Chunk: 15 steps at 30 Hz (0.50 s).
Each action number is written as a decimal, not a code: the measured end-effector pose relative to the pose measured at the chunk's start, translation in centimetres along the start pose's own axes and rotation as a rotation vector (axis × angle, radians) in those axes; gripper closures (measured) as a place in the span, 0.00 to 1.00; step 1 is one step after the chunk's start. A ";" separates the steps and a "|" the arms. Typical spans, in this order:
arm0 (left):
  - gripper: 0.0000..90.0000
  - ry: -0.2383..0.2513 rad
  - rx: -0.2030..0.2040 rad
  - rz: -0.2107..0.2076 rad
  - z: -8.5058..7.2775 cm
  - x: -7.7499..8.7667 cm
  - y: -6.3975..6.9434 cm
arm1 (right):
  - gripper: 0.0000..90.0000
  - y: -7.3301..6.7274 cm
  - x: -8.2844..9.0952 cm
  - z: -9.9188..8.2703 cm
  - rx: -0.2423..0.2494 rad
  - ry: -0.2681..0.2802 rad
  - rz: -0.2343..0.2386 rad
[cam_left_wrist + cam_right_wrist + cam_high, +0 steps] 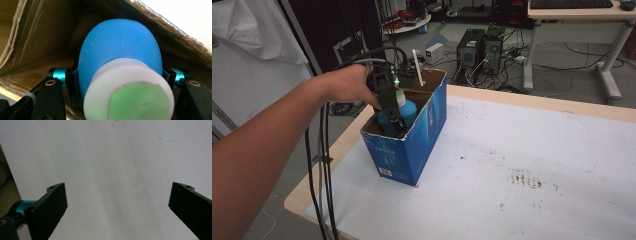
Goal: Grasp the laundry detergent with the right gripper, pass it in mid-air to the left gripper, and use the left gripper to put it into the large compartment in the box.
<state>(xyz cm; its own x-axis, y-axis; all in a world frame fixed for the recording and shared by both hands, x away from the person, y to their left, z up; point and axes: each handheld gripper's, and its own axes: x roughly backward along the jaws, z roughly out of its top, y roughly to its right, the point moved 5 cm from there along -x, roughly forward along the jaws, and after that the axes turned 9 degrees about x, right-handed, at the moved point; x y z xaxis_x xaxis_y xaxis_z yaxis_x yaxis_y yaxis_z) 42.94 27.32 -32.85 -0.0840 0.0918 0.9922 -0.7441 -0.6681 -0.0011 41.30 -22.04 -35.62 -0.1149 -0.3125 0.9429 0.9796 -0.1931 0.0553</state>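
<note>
left gripper [394,117] jaws pinching blue bottle [120,57] inside cardboard box [412,145], right gripper [117,207] jaws spread over white table [112,157]

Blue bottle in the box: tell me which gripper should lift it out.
Left. The left gripper is down in the box, fingers either side of the bottle. The right gripper is open over bare table.

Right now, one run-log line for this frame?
left tongs: shut on blue bottle, inside blue carton | right tongs: open, empty, over white table | bottle: not out yet
</note>
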 end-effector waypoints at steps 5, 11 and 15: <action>0.42 0.005 0.006 -0.005 -0.1 -0.4 -0.1 | 0.01 0.0 -0.2 0.2 0.005 0.003 0.001; 0.34 0.063 0.034 -0.006 0.0 0.2 -0.2 | 0.01 -0.1 -0.2 0.3 0.009 -0.002 0.006; 0.28 0.130 0.037 -0.012 0.0 1.1 -0.3 | 0.01 -0.1 -0.3 0.4 0.012 -0.004 0.007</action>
<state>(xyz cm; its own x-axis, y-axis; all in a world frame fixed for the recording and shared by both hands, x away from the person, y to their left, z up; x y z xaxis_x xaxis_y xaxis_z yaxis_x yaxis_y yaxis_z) 43.05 27.65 -31.79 -0.1624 0.1930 0.9677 -0.7208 -0.6930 0.0172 41.28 -21.54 -35.76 -0.1077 -0.3100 0.9446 0.9823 -0.1798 0.0530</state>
